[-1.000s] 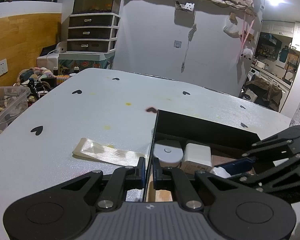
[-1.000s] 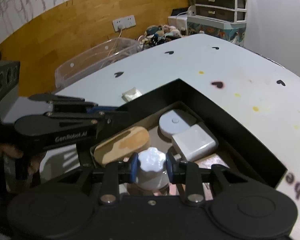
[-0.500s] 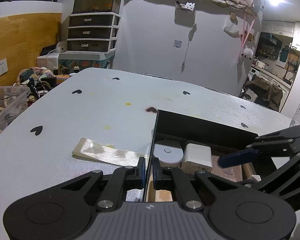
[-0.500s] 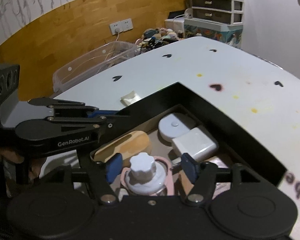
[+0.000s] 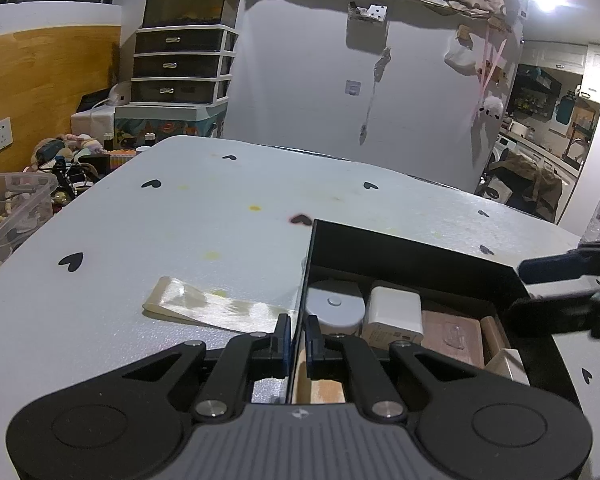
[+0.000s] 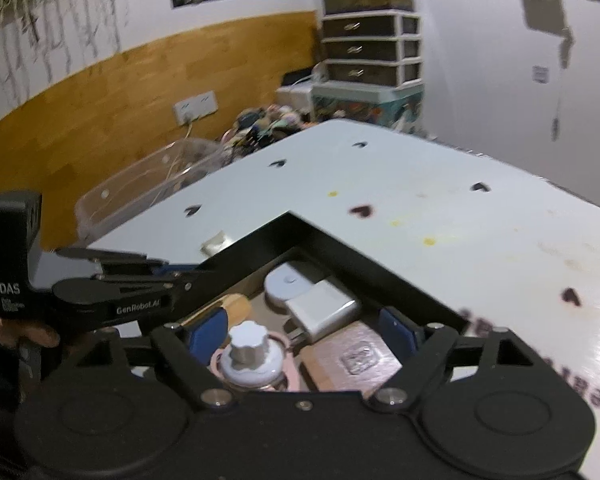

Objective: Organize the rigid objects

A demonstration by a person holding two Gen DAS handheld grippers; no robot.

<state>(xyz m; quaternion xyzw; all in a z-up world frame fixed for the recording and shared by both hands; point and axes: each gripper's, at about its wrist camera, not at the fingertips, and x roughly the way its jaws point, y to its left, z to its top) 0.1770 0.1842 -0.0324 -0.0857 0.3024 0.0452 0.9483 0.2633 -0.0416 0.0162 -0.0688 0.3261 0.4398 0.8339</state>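
Left tool pressed together on the thin near-left wall of the open black rectangular box, one finger outside, one inside. Box resting on the pale desk with small black heart marks.

Right tool spread wide, jaws just been opening, blue pads well apart on either side of a small clear bottle with a white ridged cap. Bottle standing upright inside the box on a pink ring-shaped piece, touched by neither pad. In the left wrist view, only the right tool's dark fingers visible at the right edge, over the box's far-right corner.

Inside the box, toward its far corner: a flat round white disc with a small centre button, and just beside it, touching, a white square charger block. Next to the charger, a brown flat rectangular block with an embossed mark. A light wooden oblong piece lying along the box's left wall, partly hidden behind the left tool.

On the desk just outside the box's left wall, a strip of glossy cream-coloured tape lying flat. Beyond the desk's edge, a clear plastic storage tub, and a stack of dark drawers in a white frame against the wall.
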